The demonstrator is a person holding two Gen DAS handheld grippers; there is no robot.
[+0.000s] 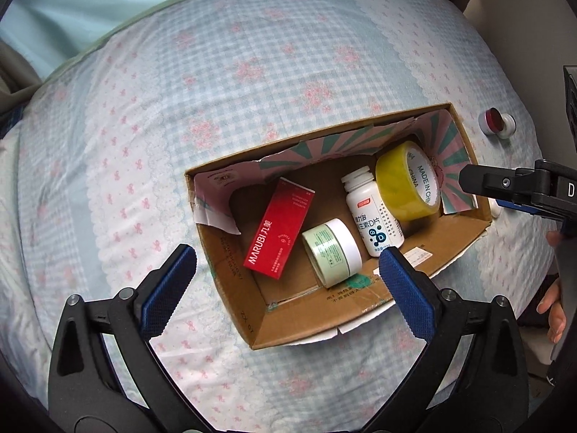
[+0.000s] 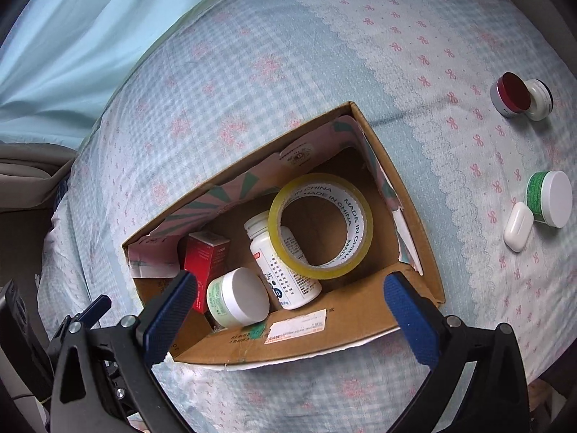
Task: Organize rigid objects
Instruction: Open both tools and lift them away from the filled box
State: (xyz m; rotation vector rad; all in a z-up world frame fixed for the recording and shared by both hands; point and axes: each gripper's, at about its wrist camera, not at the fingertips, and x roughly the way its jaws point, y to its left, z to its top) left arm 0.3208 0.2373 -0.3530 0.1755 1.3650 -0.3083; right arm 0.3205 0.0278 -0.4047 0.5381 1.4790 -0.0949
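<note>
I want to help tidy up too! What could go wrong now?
1. The tape roll leans on the white bottle in the box; dropping more in might tip it.
2. The red-lidded jar, green jar and white case lie on soft bedding; they could roll away when nudged.

We hold the left tool [image 1: 286, 256] pointing steeply down, its blue-padded fingers [image 1: 169, 290] spread wide with nothing between them. Our right tool [image 2: 288, 285] points down likewise, fingers [image 2: 409, 315] wide apart and empty; fingertips of our right hand [image 1: 553, 310] show behind it.
</note>
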